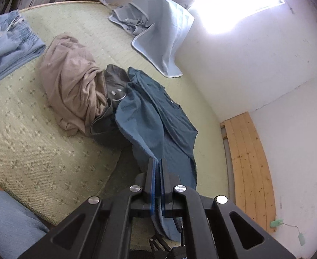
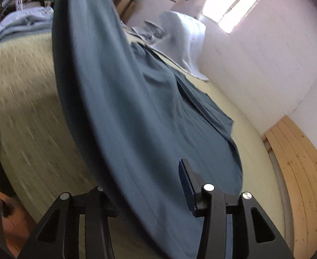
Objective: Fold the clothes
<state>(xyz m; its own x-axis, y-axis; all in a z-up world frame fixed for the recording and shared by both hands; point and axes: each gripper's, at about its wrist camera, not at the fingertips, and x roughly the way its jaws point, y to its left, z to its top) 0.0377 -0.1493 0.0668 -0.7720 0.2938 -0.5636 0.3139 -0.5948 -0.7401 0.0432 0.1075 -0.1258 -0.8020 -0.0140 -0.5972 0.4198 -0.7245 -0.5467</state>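
A teal shirt (image 1: 171,116) lies lengthwise on the green patterned bed mat (image 1: 29,140), its near edge lifted off the mat. My left gripper (image 1: 157,160) is shut on that lifted edge, with cloth pinched between the blue pads. In the right wrist view the same teal shirt (image 2: 126,108) hangs as a broad sheet across the picture and passes between my right gripper's (image 2: 145,168) fingers. Its jaws stand apart; the right finger's pad (image 2: 185,183) is bare and clear of the cloth. The left finger is hidden behind the fabric. This view is motion-blurred.
A beige garment (image 1: 72,86) and a dark grey one (image 1: 113,82) lie crumpled left of the shirt. A light blue towel (image 1: 165,34) lies at the far end, and pale blue clothes (image 1: 7,43) at far left. A wooden board (image 1: 249,161) leans on the white wall at right.
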